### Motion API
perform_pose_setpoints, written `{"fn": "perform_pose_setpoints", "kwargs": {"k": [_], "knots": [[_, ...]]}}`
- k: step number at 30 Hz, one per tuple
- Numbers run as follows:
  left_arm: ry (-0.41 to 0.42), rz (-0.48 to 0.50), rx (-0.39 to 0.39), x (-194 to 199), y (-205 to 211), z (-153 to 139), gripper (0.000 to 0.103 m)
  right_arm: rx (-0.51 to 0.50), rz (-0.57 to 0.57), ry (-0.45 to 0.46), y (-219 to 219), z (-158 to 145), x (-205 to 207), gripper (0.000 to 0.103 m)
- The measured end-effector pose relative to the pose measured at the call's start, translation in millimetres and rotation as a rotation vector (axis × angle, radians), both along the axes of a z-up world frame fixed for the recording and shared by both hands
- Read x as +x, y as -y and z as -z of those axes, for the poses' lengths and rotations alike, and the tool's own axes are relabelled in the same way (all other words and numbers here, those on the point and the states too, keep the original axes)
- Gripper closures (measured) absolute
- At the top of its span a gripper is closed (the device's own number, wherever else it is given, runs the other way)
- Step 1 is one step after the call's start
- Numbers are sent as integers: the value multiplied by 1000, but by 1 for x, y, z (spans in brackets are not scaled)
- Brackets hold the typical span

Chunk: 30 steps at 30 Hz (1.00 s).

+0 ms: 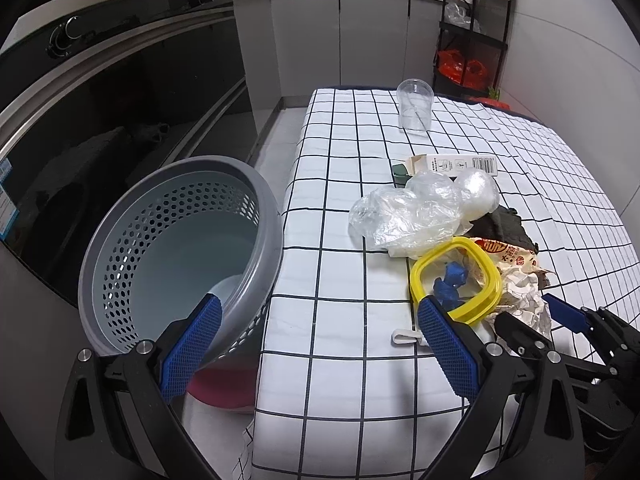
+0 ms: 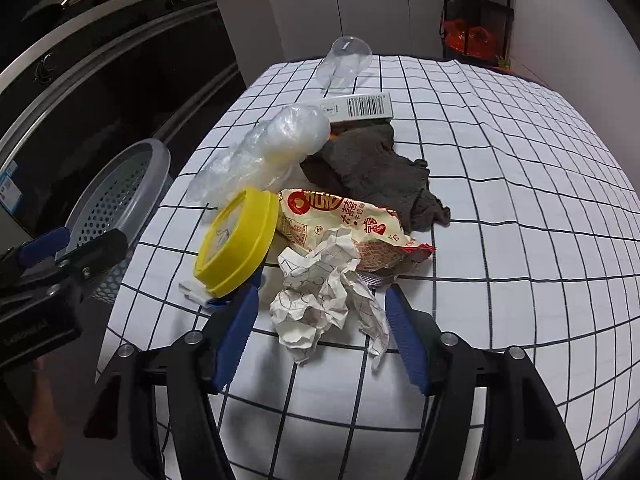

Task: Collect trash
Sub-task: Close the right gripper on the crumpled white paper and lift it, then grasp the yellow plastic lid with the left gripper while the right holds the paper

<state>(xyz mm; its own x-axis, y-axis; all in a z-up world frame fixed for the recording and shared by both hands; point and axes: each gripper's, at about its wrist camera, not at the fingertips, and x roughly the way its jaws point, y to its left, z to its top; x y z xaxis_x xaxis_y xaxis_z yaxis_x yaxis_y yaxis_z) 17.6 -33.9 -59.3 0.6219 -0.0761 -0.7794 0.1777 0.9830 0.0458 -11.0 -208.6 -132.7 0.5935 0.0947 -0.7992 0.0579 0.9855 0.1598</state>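
At far left my left gripper (image 1: 320, 344) hangs wide open and empty, one finger over the grey basket (image 1: 120, 240) beside the table. Right of it, on the checked cloth (image 2: 520, 200), the crumpled paper (image 2: 320, 300) lies just ahead of my right gripper (image 2: 320, 336), between its half-open, empty jaws. I judge it light, springy and crushable; I'd pinch its bulky middle
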Motion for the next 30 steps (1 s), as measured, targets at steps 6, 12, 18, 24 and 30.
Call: {"fn": "perform_pose_setpoints", "kwargs": {"k": [6,12,18,24,30], "knots": [[-15,26,-13,0,6,2,7,40,-1,-2,6,2,-3,71],[-43,73,-45,4,21,5,7,49,56,17,25,-6,-26,72],[-100,120,-89,15,40,12,7,45,107,49,43,-18,-44,72],[-147,145,-126,24,55,20,7,50,109,71,49,-26,-47,72],[-200,150,-148,35,66,36,7,63,115,64,51,-24,-49,72]]}}
